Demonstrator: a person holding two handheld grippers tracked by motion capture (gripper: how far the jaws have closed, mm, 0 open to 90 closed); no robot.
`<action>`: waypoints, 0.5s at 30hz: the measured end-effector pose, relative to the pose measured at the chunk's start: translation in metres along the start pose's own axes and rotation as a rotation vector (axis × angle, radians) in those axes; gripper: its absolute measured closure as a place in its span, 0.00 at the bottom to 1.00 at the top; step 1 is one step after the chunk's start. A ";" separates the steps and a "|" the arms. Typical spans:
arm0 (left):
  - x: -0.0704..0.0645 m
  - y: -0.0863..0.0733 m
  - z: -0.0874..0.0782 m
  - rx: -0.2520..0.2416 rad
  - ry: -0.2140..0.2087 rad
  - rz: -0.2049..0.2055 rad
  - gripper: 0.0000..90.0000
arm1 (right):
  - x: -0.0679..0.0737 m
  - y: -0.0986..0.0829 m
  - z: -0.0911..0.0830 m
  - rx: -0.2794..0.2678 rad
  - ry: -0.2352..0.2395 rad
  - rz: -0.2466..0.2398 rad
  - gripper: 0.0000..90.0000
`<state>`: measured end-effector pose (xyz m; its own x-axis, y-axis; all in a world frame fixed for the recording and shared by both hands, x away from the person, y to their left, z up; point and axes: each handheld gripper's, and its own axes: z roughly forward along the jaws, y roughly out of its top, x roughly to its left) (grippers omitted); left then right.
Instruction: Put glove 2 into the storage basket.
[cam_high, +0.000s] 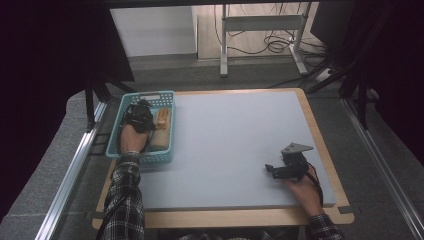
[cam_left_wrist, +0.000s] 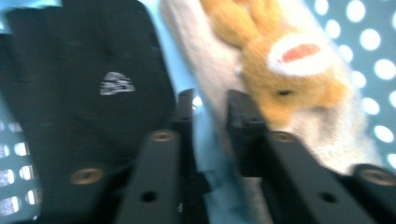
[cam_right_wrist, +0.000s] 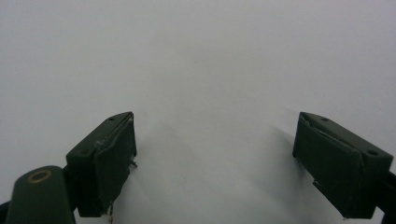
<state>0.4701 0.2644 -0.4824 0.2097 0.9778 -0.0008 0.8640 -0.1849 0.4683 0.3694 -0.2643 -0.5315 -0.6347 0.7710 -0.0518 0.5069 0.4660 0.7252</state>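
I have the left gripper (cam_high: 140, 111) down inside the turquoise basket (cam_high: 165, 156) at the far-left corner of the grey table mat (cam_high: 235, 145), its jaws drawn to a narrow gap. In the left gripper view, that gap sits over the seam between a black cloth item (cam_left_wrist: 88, 84) on one side and a beige cloth item with an orange plush face (cam_left_wrist: 299, 70) on the other. A sliver of blue shows between the tips, but I cannot tell whether any fabric is pinched there, as the picture is blurred.

What matters for the next move is how the beige piece lies. From above, it (cam_high: 161, 126) runs with its long axis near to far along the basket's right wall, just beside the jaws on their right, while the dark piece lies under and left of the gripper. My left hand (cam_high: 133, 136) enters from the near end of the basket, forearm (cam_high: 125, 200) along its length, so the jaws point along the cloth, not across it.

The right gripper (cam_high: 278, 169) rests well apart on the near-right part of the mat, pointing left. In the right gripper view, its pads (cam_right_wrist: 112, 158) stand wide with bare mat between them. I judge the left hand far nearer to the work.
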 end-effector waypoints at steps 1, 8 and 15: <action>0.003 -0.001 -0.003 -0.017 0.003 -0.006 0.68 | 0.000 0.000 0.000 0.000 0.000 0.000 0.15; 0.017 -0.006 -0.015 -0.092 -0.019 -0.057 0.36 | 0.000 0.000 0.000 0.000 -0.001 0.000 0.15; 0.025 -0.016 -0.023 -0.145 -0.044 -0.075 0.13 | 0.000 0.000 0.000 -0.002 -0.001 0.000 0.15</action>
<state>0.4507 0.2936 -0.4691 0.1701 0.9824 -0.0775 0.8036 -0.0927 0.5879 0.3692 -0.2642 -0.5316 -0.6342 0.7714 -0.0527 0.5059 0.4655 0.7262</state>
